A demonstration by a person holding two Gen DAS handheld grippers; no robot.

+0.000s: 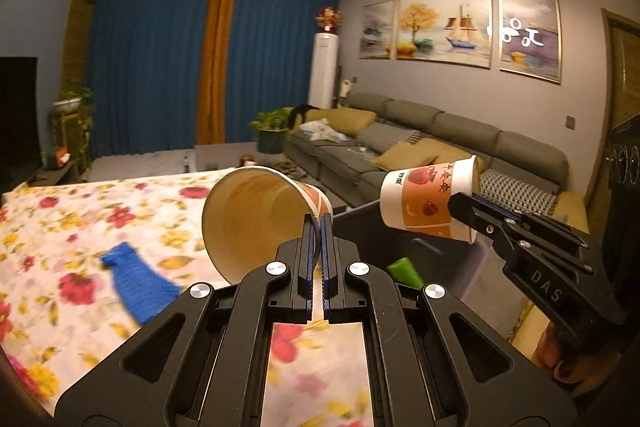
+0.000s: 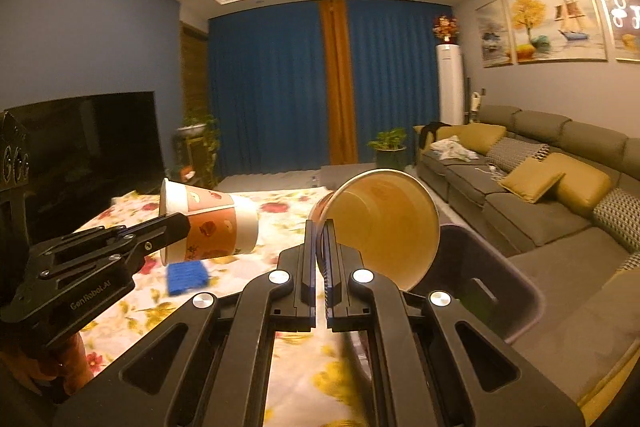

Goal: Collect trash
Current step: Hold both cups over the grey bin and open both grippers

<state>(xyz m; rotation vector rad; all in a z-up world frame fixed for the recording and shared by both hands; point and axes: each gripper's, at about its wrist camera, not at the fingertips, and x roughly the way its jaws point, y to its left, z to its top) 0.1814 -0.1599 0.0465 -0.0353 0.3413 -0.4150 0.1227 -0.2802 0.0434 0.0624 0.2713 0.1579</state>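
I held my left claw (image 1: 320,223) pinched on one paper cup's (image 1: 256,219) rim and my right claw (image 2: 320,227) pinched on another paper cup (image 2: 384,227), above a grey bin (image 2: 500,287) beside the floral worktop (image 1: 80,227).

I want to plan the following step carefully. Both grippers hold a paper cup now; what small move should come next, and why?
Probably carry both cups a little further over the dark bin, then open. The left gripper pinches its cup by the rim over the floral cloth; the right gripper holds its cup at the bin's edge.
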